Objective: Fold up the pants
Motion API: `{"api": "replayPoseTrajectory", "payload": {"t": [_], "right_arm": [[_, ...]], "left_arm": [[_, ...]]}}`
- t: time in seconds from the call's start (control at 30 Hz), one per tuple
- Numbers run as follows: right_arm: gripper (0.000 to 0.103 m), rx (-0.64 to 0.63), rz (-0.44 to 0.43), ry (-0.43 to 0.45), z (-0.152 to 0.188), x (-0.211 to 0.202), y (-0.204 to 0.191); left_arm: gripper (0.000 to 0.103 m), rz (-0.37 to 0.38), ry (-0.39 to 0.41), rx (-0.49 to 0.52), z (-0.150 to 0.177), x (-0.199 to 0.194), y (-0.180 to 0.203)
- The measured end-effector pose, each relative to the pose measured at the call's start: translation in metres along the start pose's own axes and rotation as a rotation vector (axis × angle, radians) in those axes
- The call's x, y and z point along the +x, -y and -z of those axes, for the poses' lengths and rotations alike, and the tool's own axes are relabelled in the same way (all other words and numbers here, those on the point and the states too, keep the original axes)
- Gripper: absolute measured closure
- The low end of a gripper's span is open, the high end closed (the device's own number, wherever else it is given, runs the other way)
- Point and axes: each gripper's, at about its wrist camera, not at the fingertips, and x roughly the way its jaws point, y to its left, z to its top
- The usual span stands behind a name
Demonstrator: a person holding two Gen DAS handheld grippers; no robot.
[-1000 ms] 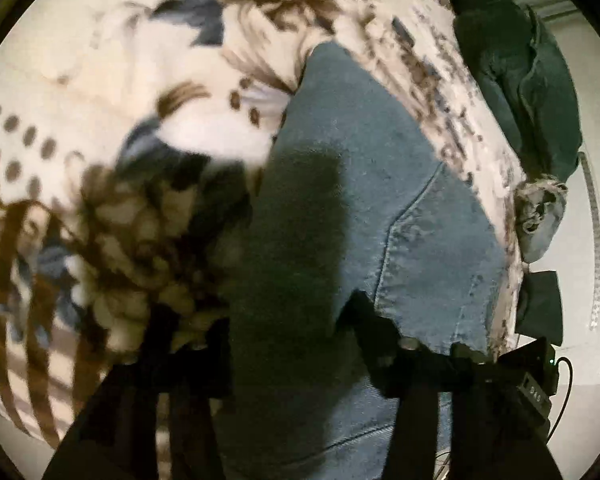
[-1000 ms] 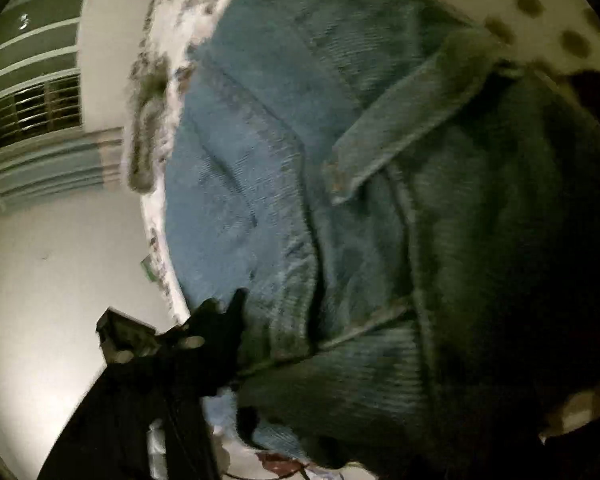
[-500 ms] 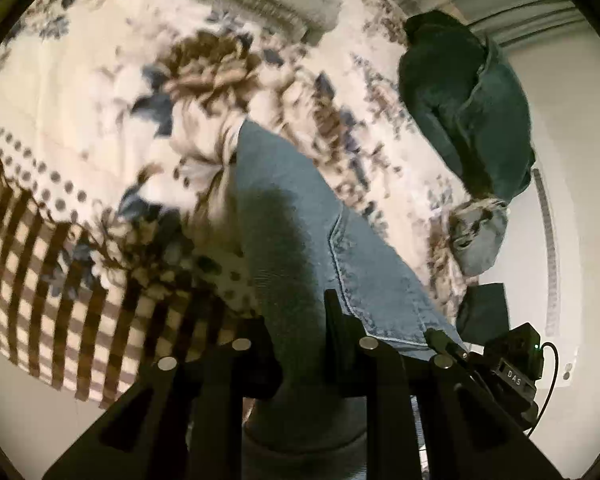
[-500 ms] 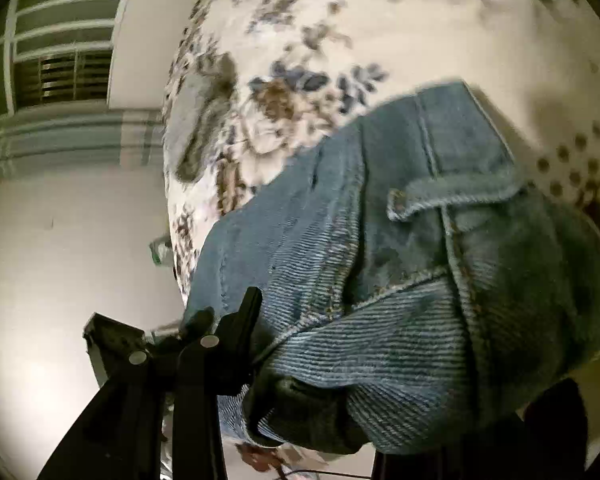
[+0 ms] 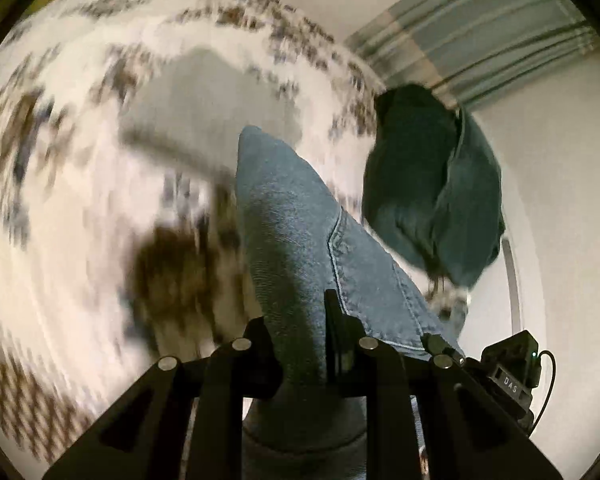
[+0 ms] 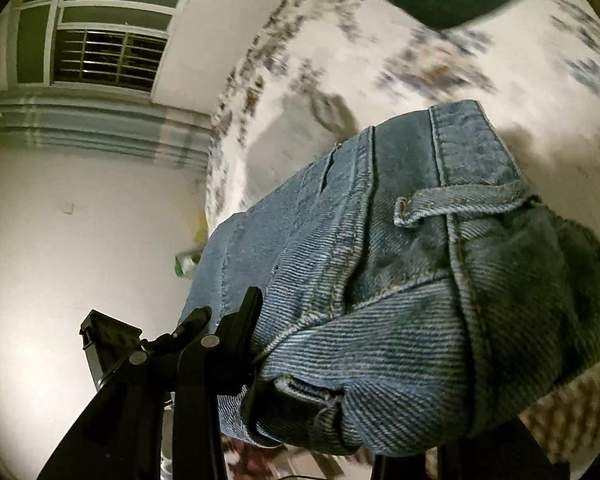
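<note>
Since the earlier frames, both grippers have lifted the blue jeans (image 5: 300,240) off the floral bedspread (image 5: 80,200), which now blurs beneath them. Left gripper (image 5: 300,332) is clamped on a bunched fold of denim; right gripper (image 6: 312,376) pinches the waistband near a belt loop (image 6: 460,208), its second finger hidden. Dark green clothes (image 5: 432,188) lie at the bed's far edge. Risk: heavy hanging denim may slip from either narrow pinch, skewing the fold.
</note>
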Motion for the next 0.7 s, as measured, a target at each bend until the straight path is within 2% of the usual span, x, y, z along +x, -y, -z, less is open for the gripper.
{"api": "replayPoseTrajectory", "payload": {"t": [0.13,0.23,0.37,0.47,0.53,0.63,0.7], "right_arm": [[0.063,-0.016,-0.038,0.048,-0.067,0.082,-0.050],[0.063,-0.032,-0.063,0.074,-0.112,0.146,-0.075],[0.063,-0.054,-0.069,0.089,-0.153,0.231,-0.083],[0.063,-0.046,-0.035,0.073,-0.165,0.286,-0.064],[0.063,-0.037,0.005,0.041,-0.163,0.314,-0.044],[0.063,-0.046,0.050,0.011,-0.155,0.333,-0.020],[0.059,-0.043,0.056,-0.020,-0.152,0.336,-0.010]], "left_arm": [[0.087,0.002,0.051,0.047,-0.115,0.016,-0.024],[0.087,-0.007,0.075,0.084,-0.181,0.030,-0.043],[0.087,-0.023,0.085,0.120,-0.242,0.065,-0.081],[0.087,-0.046,0.052,0.119,-0.262,0.098,-0.117],[0.087,-0.078,0.003,0.102,-0.261,0.127,-0.147],[0.083,-0.092,-0.039,0.096,-0.245,0.148,-0.173],[0.080,-0.082,-0.043,0.085,-0.234,0.149,-0.183]]}}
